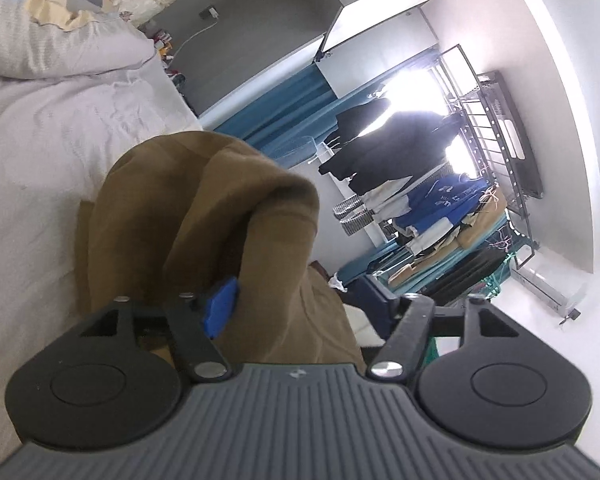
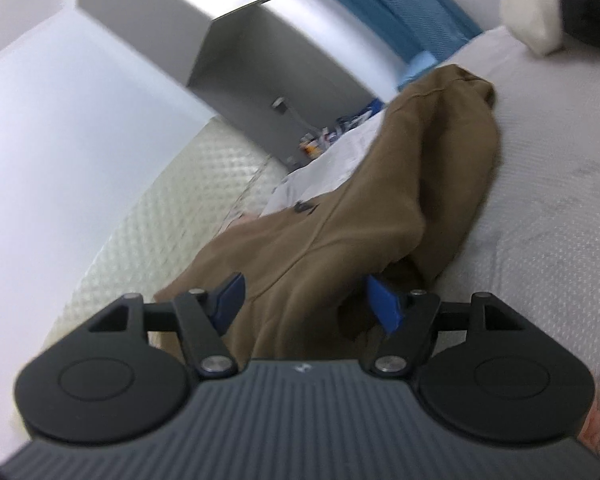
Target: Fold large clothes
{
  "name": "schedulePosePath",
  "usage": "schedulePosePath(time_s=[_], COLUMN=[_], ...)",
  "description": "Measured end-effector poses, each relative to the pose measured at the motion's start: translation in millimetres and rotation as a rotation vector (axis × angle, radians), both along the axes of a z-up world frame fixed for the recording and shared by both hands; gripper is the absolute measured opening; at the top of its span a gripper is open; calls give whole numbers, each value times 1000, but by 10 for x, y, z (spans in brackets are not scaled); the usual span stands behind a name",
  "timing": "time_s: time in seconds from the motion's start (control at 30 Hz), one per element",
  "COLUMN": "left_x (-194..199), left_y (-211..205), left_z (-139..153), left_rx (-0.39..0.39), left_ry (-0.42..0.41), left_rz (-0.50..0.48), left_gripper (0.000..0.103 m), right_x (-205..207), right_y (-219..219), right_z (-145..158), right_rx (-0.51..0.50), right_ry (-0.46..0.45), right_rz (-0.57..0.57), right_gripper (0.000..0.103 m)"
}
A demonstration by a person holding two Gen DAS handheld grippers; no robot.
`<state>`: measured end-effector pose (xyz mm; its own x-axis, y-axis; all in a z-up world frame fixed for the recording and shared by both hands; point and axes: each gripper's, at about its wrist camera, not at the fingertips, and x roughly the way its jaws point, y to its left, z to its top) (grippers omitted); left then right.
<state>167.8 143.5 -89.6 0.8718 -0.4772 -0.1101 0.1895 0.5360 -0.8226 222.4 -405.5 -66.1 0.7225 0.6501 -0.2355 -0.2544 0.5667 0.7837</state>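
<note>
Brown garment [image 1: 220,208] lies bunched on the pale bed [image 1: 40,152]. Left claw [image 1: 300,304]: jaws spread wide, cloth bulging between them, blue pad [image 1: 220,312] beside a fold, no pinch visible. Right claw [image 2: 308,300]: jaws apart, garment [image 2: 340,220] running between both blue pads [image 2: 384,304], not clamped. Clothes rack [image 1: 460,200] stands well beyond the bed

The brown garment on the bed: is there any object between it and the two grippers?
Nothing visible does. The brown garment lies on the white bed, and its cloth already reaches between the spread blue fingers of the right gripper. In the left wrist view its folds likewise rise directly before the left gripper.
</note>
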Motion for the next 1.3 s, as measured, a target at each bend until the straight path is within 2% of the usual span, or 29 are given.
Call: schedulePosePath(time_s=[0.1, 0.27, 0.37, 0.47, 0.5, 0.6, 0.7, 0.77, 0.8, 0.87, 0.93, 1.03, 1.13, 1.23, 1.3], left_x=[241, 681, 973, 1211, 1253, 1317, 1318, 1315, 1293, 1252, 1185, 1002, 746, 451, 261], left_y=[-3, -73, -162, -242, -266, -307, -254, -242, -239, -224, -192, -139, -139, -179, -220], left_z=[73, 162, 215, 181, 163, 102, 34, 35, 27, 24, 44, 107, 246, 440, 579], left_rx=[8, 46, 95, 111, 120, 188, 186, 197, 196, 188, 183, 142, 127, 116, 111], left_ry=[1, 41, 69, 106, 106, 125, 116, 101, 91, 70, 44, -3, -61, -110, -145], left_rz=[-6, -4, -19, -31, -30, -7, -5, -4, -5, -6, 0, 4, 10, 15, 8], left_gripper=[79, 80, 80, 79, 75, 48, 39, 34, 31, 27, 21, 17, 16, 16, 16], right_x=[123, 327, 431, 524, 571, 705, 844, 862, 853, 813, 759, 576, 323, -5, -158], right_y=[-7, 103, 164, 240, 278, 390, 476, 504, 505, 488, 485, 485, 406, 260, 120], right_z=[-9, -31, -89, -127, -137, -188, -308, -358, -355, -324, -255, -87, 111, 350, 503], right_rx=[20, -30, -45, -69, -84, -135, -159, -161, -167, -152, -143, -154, -111, -84, -37], right_ry=[7, 17, 45, 66, 71, 91, 147, 146, 133, 96, 46, -89, -201, -322, -361], right_rz=[-24, -16, -6, 15, 23, 30, 38, 49, 50, 57, 60, 60, 45, -4, -19], right_gripper=[85, 86, 86, 86, 86, 86, 83, 74, 72, 59, 53, 45, 40, 27, 25])
